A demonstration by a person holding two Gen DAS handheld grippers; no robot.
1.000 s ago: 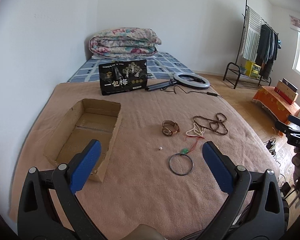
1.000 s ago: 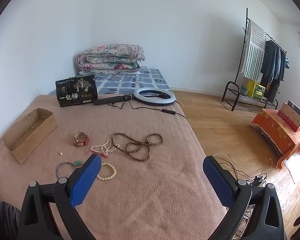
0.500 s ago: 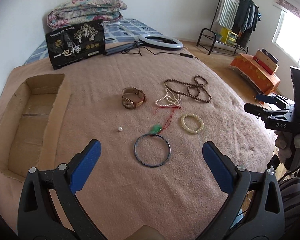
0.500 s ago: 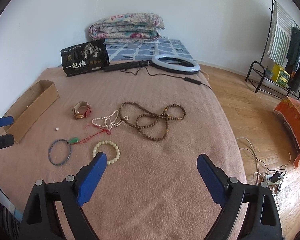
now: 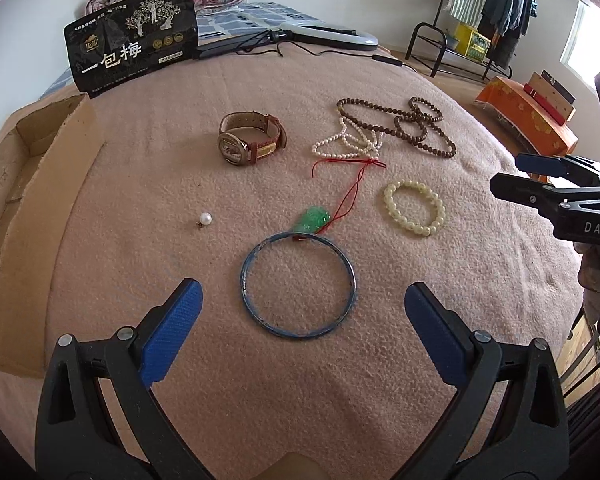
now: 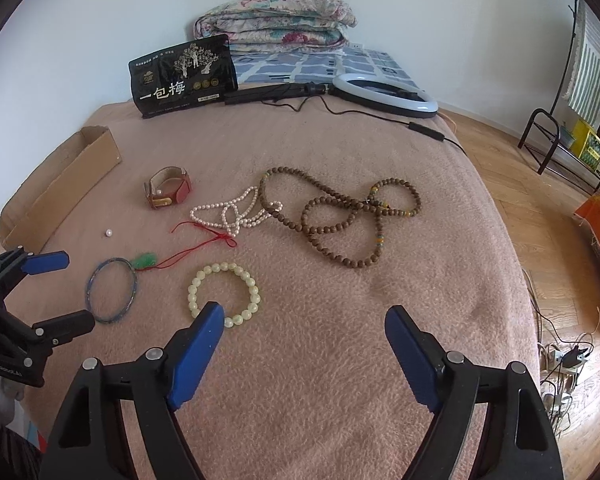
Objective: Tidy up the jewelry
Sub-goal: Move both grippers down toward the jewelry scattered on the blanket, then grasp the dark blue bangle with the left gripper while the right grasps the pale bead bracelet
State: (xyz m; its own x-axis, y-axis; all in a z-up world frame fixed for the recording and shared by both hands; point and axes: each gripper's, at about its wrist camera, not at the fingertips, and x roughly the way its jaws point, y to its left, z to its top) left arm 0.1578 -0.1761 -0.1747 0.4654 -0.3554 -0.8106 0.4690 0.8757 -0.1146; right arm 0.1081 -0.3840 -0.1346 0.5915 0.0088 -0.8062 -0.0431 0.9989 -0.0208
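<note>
1. One shallow brown cardboard box (image 5: pixel 32 208) at your left shows nothing inside.
2. Both your left gripper (image 5: pixel 300 316) and right gripper (image 6: pixel 300 336) have dropped closer, fingers spread, grasping nothing.
3. Your thin blue bangle (image 5: pixel 298 284) lies on the pink blanket (image 5: pixel 340 392) between the left fingers.

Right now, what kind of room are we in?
Most likely a bedroom: the jewelry lies on a blanket-covered bed, a folded quilt sits by the wall, and a clothes rack stands nearby.

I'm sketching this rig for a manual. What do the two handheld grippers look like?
Both the left gripper and right gripper are black plastic clamp frames with silver rivets and two fingers faced with textured blue pads. The right gripper's body carries white "DAS" lettering in the left wrist view.
</note>
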